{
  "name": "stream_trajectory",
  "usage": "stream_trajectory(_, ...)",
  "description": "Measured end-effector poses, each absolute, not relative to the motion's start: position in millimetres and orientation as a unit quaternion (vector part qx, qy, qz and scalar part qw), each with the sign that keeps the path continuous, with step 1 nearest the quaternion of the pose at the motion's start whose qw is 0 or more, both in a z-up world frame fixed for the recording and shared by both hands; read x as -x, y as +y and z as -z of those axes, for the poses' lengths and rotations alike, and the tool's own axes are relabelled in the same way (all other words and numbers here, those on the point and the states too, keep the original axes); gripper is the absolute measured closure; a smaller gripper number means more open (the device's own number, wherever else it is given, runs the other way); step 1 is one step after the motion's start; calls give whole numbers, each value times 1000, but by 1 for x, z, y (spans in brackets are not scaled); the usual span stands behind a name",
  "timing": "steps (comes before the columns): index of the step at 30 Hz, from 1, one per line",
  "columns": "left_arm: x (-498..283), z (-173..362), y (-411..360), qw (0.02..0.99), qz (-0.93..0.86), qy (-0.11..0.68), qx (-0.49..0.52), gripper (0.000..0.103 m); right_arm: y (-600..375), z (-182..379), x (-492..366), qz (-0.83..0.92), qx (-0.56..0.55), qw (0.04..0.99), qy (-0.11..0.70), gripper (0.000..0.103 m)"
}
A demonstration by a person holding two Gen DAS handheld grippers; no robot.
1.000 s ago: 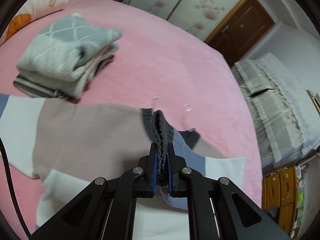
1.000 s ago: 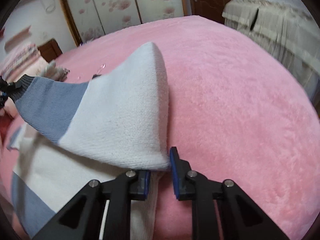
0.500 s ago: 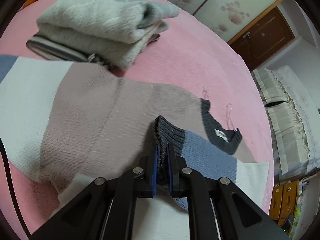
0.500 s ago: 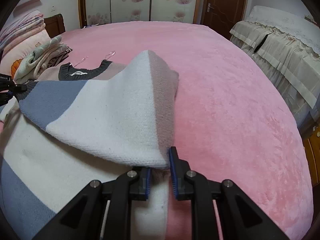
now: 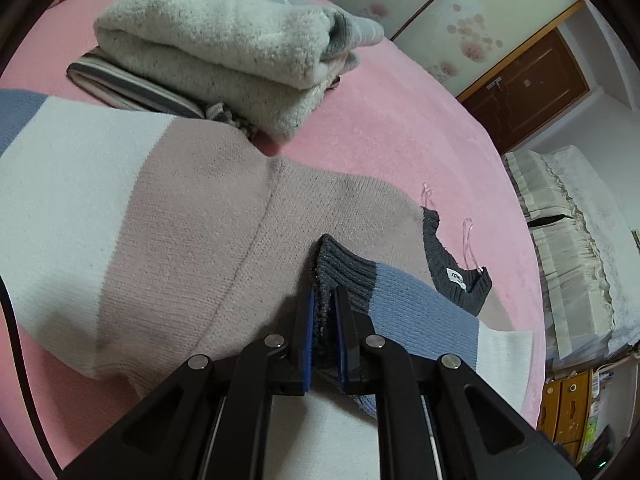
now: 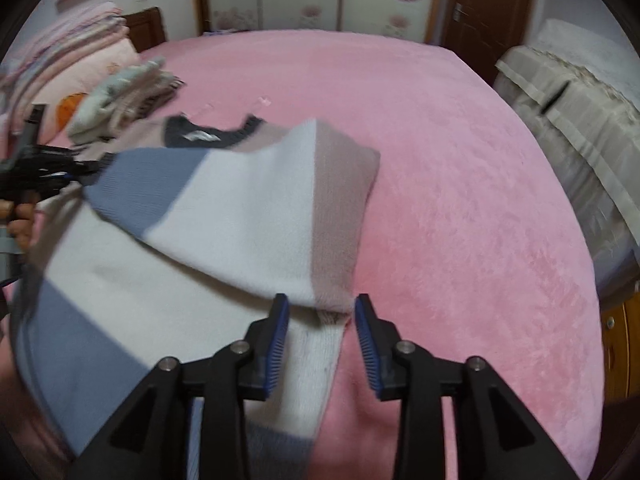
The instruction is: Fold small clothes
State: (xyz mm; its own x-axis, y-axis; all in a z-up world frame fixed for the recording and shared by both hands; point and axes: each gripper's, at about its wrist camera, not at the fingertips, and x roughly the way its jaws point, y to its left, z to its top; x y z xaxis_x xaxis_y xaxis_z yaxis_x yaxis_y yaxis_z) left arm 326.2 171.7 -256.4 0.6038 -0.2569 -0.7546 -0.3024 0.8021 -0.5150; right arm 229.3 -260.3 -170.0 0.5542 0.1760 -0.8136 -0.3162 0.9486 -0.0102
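A striped knit sweater [image 5: 168, 216] in white, mauve and blue lies flat on the pink bed. My left gripper [image 5: 325, 300] is shut on the sleeve's dark grey ribbed cuff [image 5: 340, 272], holding it low over the sweater body near the dark collar [image 5: 456, 272]. In the right wrist view the sleeve [image 6: 256, 216] is folded across the sweater. My right gripper [image 6: 320, 308] is opening; the sleeve's folded edge lies between its spread jaws, free of the pads. The left gripper [image 6: 90, 166] shows at the far left, held by a hand.
A stack of folded clothes [image 5: 224, 40], topped by a fluffy grey sweater, sits just beyond the striped sweater. Two clear hanger hooks [image 5: 468, 236] lie by the collar. Pillows [image 6: 72, 76] sit at the bed's head; a second bed [image 6: 580, 92] stands at the right.
My left gripper carried the cuff down and across onto the sweater body. My right gripper let go of the sleeve's fold and its jaws spread apart.
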Motion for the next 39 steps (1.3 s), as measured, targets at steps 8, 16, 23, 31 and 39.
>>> stream_trajectory(8, -327, 265, 172, 834, -17, 448, 322, 95, -280, 154, -310, -97, -33, 888, 449, 43)
stream_trajectory(16, -331, 250, 173, 840, -6, 468, 273, 59, -284, 197, -376, -83, -111, 850, 509, 42)
stream_trajectory(23, -353, 247, 160, 833, 30, 507, 219, 51, -288, 205, -378, -97, -135, 842, 513, 42)
stream_trajectory(31, -377, 255, 154, 829, 55, 521, 195, 43, -294, 215, -402, -116, -185, 824, 522, 43)
stream_trajectory(39, -386, 255, 160, 842, 12, 512, 169, 87, -296, 236, -421, -112, -198, 812, 537, 81)
